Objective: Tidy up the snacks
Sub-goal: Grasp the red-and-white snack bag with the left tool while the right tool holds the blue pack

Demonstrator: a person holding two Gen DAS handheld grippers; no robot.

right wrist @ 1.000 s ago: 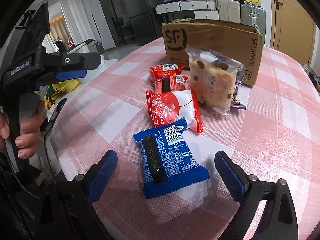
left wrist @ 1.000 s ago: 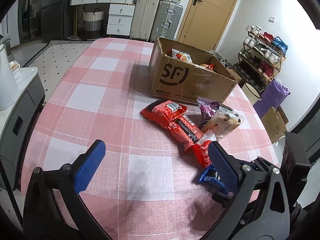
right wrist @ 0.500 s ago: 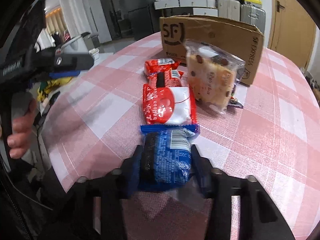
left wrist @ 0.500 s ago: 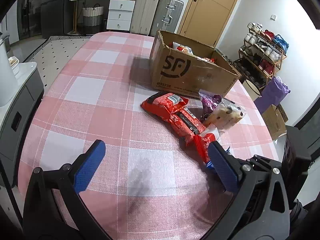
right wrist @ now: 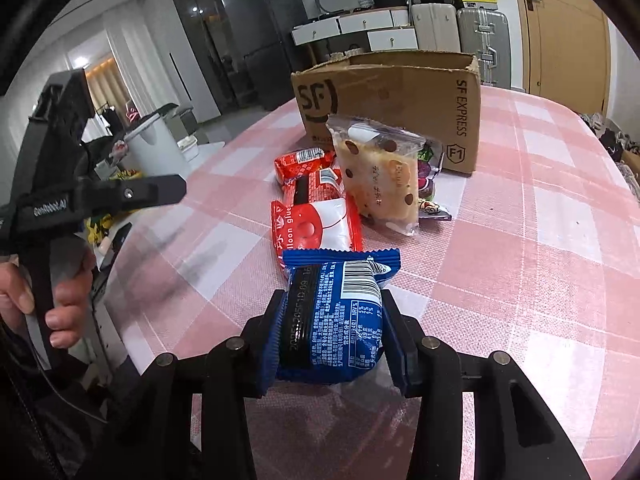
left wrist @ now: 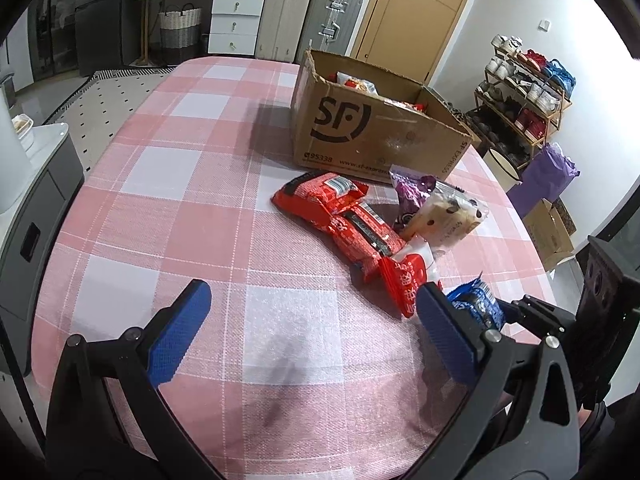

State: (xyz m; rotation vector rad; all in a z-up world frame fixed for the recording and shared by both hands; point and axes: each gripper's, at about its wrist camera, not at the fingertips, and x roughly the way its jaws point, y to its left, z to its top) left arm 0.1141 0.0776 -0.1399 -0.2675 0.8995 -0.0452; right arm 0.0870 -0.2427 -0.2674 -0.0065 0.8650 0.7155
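A: Right wrist view shows the blue packet [right wrist: 334, 320] pinched between the pads of my right gripper [right wrist: 332, 334], near the table's near edge.

B: So which step is this?

A: I judge it is the pick-up, with the carry to the cardboard box [left wrist: 372, 132] to follow. The packet must go over the box wall and be released inside.

B: And your left gripper [left wrist: 312, 334]?

A: Its jaws stand wide with nothing between them, above the checked tablecloth [left wrist: 160, 168].

B: What remains on the table?

A: A red-and-white packet [right wrist: 316, 226], two red packets [left wrist: 340, 216], a clear cookie bag [right wrist: 380, 180] and a purple bag [left wrist: 412, 188], all just before the box. The box already holds some snacks; I cannot tell which.
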